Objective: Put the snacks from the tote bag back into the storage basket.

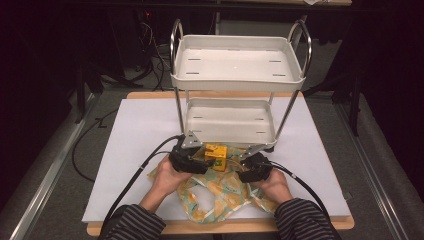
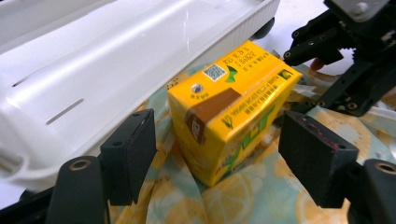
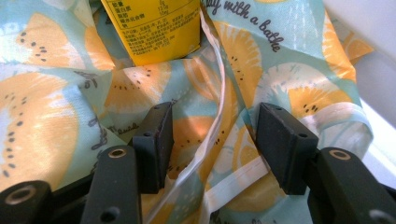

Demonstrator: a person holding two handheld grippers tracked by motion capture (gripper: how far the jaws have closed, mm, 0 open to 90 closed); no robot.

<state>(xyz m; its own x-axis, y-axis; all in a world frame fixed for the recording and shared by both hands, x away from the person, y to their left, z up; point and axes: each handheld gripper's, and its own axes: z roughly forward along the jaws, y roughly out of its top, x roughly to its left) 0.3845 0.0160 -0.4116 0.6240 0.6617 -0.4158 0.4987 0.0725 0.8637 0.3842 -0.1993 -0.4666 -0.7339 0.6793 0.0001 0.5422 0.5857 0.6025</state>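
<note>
A: Where does the work stand?

B: Early, I'd judge. The small yellow cardboard drink carton (image 2: 231,109) stands on the crumpled fabric bag printed with orange slices on pale blue (image 1: 220,192), at the near side of the white tabletop (image 1: 135,150), just in front of the lower tray of the white two-tier plastic cart with chrome handles (image 1: 237,80). Both trays look bare.

A: Is the carton held?

B: Not yet. The left gripper (image 2: 219,156) has its jaws spread wide, one on each side of the carton, with a gap on both sides; it grasps nothing.

A: And the other one?

B: The right gripper (image 3: 210,142) is also released, jaws apart over a fold of the bag and its white edge strip (image 3: 212,135), with cloth between them but not pinched.

A: So what is left?

B: Nearly everything, it seems: closing on the carton, lifting it, and moving it, whether to the cart or into the bag I cannot tell.
</note>
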